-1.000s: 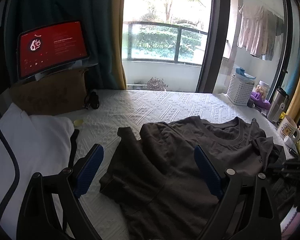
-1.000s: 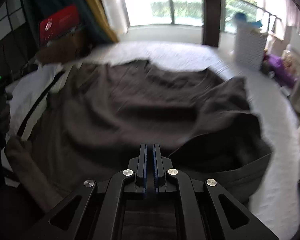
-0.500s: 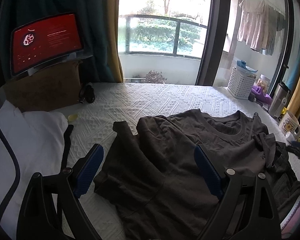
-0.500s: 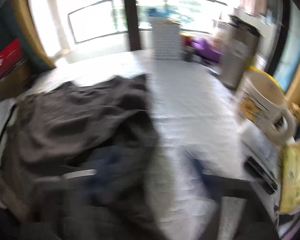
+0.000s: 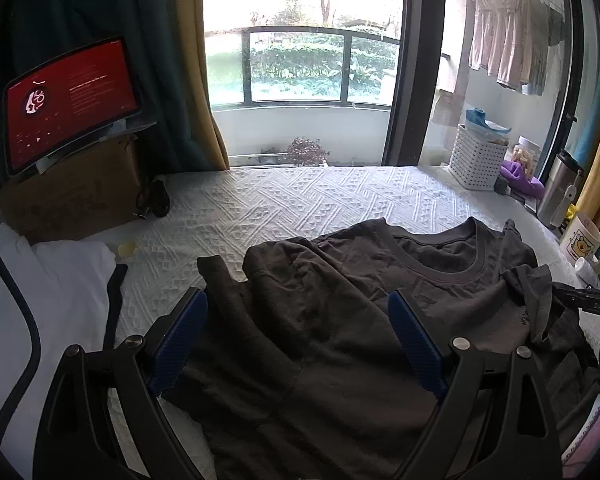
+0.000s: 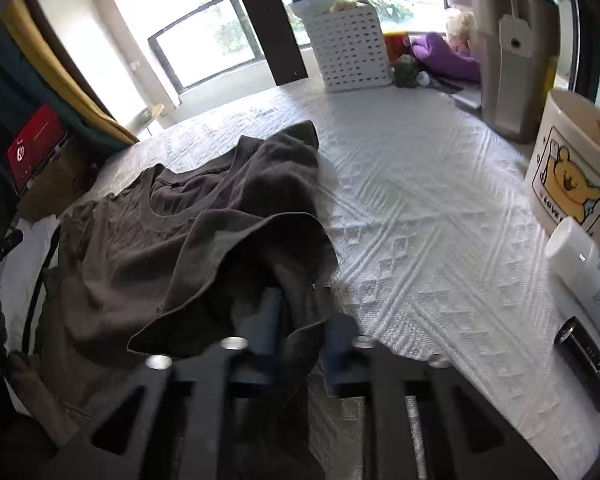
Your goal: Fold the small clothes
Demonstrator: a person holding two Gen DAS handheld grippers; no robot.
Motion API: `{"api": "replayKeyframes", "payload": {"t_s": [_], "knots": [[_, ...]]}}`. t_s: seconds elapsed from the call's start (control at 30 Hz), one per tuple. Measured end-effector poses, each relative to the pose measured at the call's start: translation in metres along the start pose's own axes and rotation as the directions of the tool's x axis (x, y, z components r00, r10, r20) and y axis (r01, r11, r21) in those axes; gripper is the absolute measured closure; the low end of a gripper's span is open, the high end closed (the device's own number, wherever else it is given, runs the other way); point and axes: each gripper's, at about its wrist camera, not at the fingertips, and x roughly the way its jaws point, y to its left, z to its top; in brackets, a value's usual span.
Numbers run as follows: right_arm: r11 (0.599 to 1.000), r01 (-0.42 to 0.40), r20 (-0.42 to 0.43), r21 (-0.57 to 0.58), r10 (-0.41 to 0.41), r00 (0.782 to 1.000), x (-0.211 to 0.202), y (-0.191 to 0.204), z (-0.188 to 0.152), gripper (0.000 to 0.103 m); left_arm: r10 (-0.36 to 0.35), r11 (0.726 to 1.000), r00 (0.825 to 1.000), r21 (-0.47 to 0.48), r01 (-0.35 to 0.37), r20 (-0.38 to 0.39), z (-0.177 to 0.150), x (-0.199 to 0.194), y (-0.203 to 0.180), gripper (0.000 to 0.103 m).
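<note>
a dark grey-brown t-shirt (image 5: 340,320) lies rumpled on the white textured bedspread (image 5: 300,200), its ribbed round neckline facing up and toward the window. one sleeve spreads out flat at one side. the other side is bunched and lifted in folds, perhaps doubled over itself, though blur hides the edge there.

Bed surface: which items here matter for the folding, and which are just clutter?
For the job:
dark grey T-shirt
left gripper, open over it
right gripper, closing on the shirt's edge

Lying about:
bear mug
white basket
red-screen tablet
cardboard box
white garment
</note>
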Motion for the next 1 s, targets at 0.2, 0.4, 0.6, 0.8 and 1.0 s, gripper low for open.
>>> {"api": "replayKeyframes", "payload": {"t_s": [0.2, 0.4, 0.6, 0.8, 1.0], "knots": [[0.987, -0.038, 0.052, -0.155, 0.047, 0.998, -0.028, 0.052, 0.004, 0.093, -0.012, 1.0, 1.0, 0.006, 0.012, -0.008, 0.0, 0.003, -0.003, 0.012], [0.955, -0.116, -0.057, -0.273, 0.105, 0.993, -0.005, 0.106, -0.016, 0.093, -0.03, 1.0, 1.0, 0.001, 0.03, -0.001, -0.002, 0.001, 0.0, 0.012], [0.947, -0.099, -0.163, -0.304, 0.051, 0.985, 0.017, 0.121, -0.032, 0.092, -0.03, 0.999, 1.0, -0.018, 0.03, 0.01, -0.006, -0.005, 0.012, 0.012], [0.962, -0.046, -0.027, -0.268, 0.04, 0.999, -0.021, 0.106, -0.005, 0.007, -0.017, 0.999, 1.0, -0.048, 0.017, 0.01, -0.01, -0.006, 0.028, 0.012], [0.975, 0.066, 0.065, -0.212, -0.053, 0.996, -0.016, 0.073, 0.031, 0.007, -0.007, 0.998, 1.0, -0.063, 0.008, 0.021, -0.011, -0.01, 0.036, 0.012]]}}
